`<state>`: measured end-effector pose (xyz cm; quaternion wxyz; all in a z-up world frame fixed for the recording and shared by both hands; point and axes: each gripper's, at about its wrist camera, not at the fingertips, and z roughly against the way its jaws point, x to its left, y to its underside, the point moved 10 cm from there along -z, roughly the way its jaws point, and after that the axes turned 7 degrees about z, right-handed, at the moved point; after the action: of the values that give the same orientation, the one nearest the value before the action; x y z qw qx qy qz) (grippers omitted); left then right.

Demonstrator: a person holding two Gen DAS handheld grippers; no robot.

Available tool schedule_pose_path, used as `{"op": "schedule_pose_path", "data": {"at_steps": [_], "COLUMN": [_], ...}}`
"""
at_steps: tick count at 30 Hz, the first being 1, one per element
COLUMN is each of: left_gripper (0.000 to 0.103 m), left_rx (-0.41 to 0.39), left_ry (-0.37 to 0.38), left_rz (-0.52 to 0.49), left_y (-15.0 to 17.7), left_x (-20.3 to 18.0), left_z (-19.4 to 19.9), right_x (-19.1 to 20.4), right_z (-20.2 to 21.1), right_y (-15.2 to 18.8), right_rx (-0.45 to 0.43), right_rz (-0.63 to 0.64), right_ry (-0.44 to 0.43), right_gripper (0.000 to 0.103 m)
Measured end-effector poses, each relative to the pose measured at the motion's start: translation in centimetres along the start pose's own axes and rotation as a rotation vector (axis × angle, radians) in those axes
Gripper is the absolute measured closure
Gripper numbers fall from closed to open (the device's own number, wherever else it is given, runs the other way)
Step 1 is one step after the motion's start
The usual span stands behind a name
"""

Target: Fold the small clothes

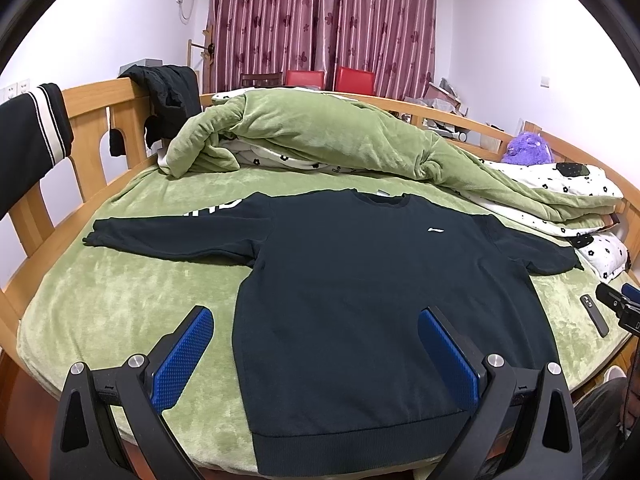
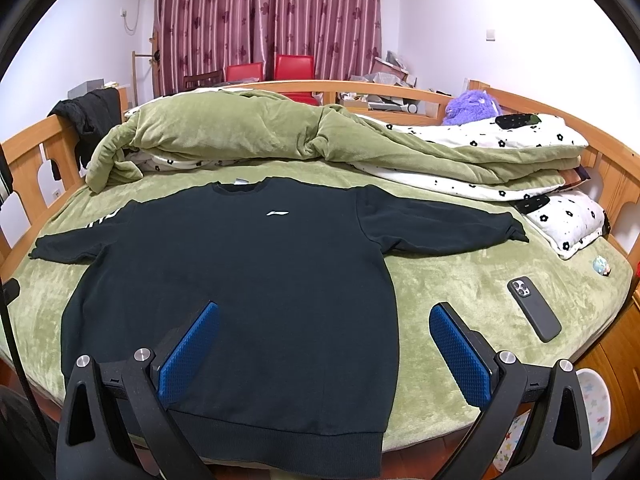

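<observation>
Black sweatshirt (image 1: 352,280) lies flat, sleeves spread, on the green bedspread (image 1: 120,300). Left gripper (image 1: 316,356) hovers above its hem, jaws wide apart.

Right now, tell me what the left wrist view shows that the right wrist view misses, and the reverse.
Only the left wrist view shows the striped black garment hanging at the far left. Only the right wrist view shows the small toy and the star-patterned bin. Both show the black sweatshirt spread flat, the phone, the green quilt and an open gripper.
</observation>
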<state>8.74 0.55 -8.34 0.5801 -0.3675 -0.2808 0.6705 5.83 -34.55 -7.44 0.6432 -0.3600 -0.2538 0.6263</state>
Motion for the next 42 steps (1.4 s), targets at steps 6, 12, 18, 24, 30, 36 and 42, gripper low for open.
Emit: {"op": "schedule_pose_path", "data": {"at_steps": [6,12,18,24,30,36,42], "left_gripper": [0.0,0.0,0.0,0.001,0.001,0.001,0.001], "left_rx": [0.006,0.01,0.007,-0.024,-0.019,0.028,0.063], "left_ry": [-0.001,-0.022,-0.056,-0.081,-0.192,-0.304,-0.367], "left_rz": [-0.003,-0.008,0.019,0.073,0.073,0.139,0.173], "left_y": [-0.1,-0.3,-0.8,-3.0,-6.5,-7.9,-7.9], "left_x": [-0.2,0.0,1.2,3.9,9.1,17.3,23.3], "left_z": [-0.4,-1.3,-2.5,-3.8,-6.2,-10.5,-14.3], "right_x": [-0.6,-1.6,-2.5,-3.7,-3.3,-0.3,4.6], "right_z": [-0.6,-1.7,-3.1,-4.2,-6.2,-9.0,-12.3], "right_y": [0.2,0.5,1.0,0.9,-1.2,-4.1,-6.4], "right_rx": [0.001,0.006,0.01,0.0,0.016,0.025,0.017], "right_rz": [-0.029,-0.072,-0.06,-0.09,-0.071,-0.015,0.067], "right_ry": [-0.006,-0.016,-0.003,-0.012,-0.014,-0.062,-0.103], "right_gripper": [0.0,0.0,0.0,0.0,0.005,0.005,0.005]}}
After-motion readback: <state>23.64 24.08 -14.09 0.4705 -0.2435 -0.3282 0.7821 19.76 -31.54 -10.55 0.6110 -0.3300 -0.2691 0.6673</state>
